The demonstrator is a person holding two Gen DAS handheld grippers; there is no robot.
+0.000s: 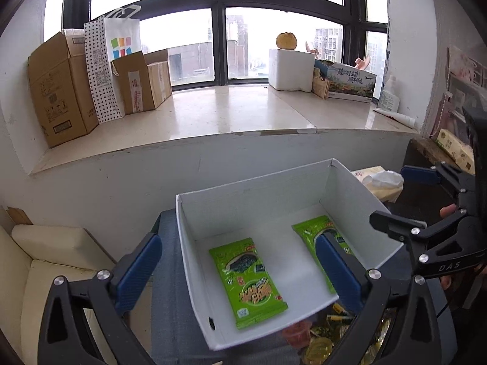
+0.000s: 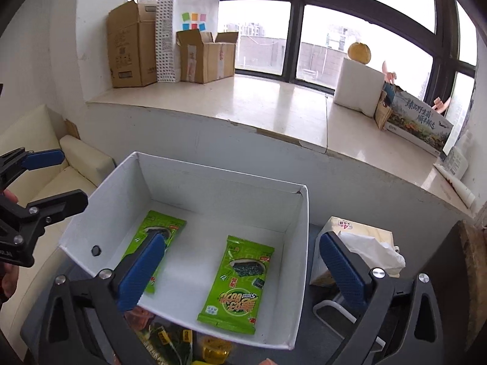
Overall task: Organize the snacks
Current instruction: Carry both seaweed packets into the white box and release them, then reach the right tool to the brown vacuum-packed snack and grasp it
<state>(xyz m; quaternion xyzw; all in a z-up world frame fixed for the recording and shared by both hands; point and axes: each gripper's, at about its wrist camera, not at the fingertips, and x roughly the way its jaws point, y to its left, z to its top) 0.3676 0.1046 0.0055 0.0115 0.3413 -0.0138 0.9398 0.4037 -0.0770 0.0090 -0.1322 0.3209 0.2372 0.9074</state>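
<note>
A white open box sits ahead of both grippers. Two green seaweed snack packets lie flat inside: one on the left, one on the right. Loose snacks, yellow, green and orange, lie in a heap in front of the box. My left gripper is open and empty above the box's near left corner. My right gripper is open and empty above the box's near edge. Each gripper shows in the other's view, the right and the left, with jaws apart.
A tissue box stands right of the white box. A cream sofa is at the left. The windowsill behind holds cardboard boxes, a dotted paper bag, a foam box with a fruit on top, and a printed carton.
</note>
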